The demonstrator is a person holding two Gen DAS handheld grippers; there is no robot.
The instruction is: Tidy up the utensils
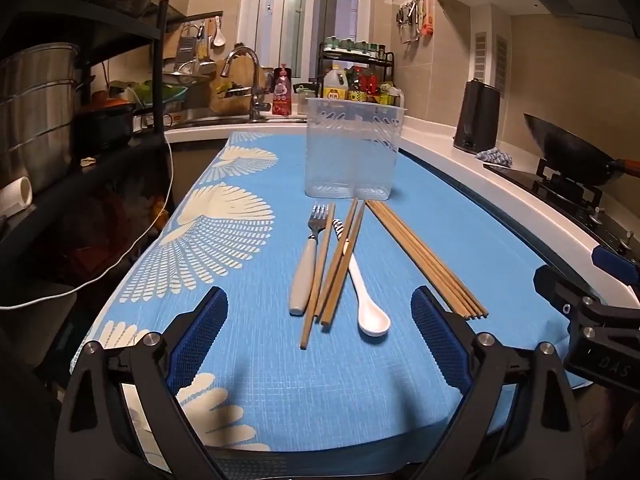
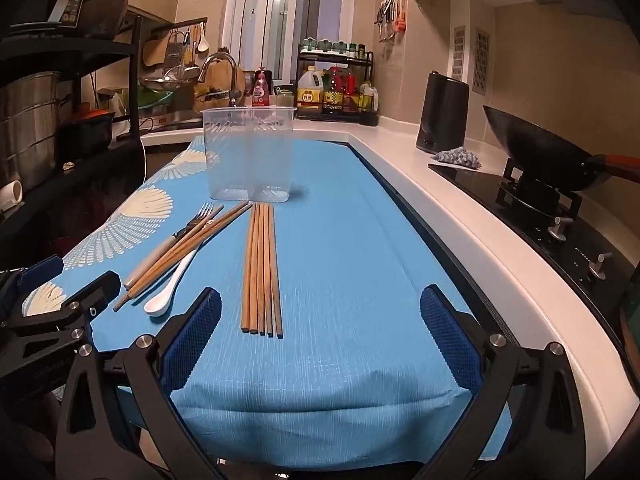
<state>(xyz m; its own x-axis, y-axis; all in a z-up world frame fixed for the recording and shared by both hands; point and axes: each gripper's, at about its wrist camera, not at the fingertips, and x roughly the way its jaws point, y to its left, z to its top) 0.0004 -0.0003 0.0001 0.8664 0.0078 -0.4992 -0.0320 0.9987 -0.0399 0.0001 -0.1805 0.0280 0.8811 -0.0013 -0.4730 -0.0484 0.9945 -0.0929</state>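
Note:
A clear plastic utensil holder stands upright and empty on the blue mat; it also shows in the right wrist view. In front of it lie a fork with a white handle, a white spoon, three loose chopsticks crossing the spoon, and a tidy bundle of several chopsticks, seen straight ahead in the right wrist view. My left gripper is open and empty, just short of the fork and spoon. My right gripper is open and empty, just short of the bundle.
A white counter edge runs along the right, with a black kettle, a wok on a gas hob and a bottle rack behind. A sink with tap and a black shelf of pots stand at the left.

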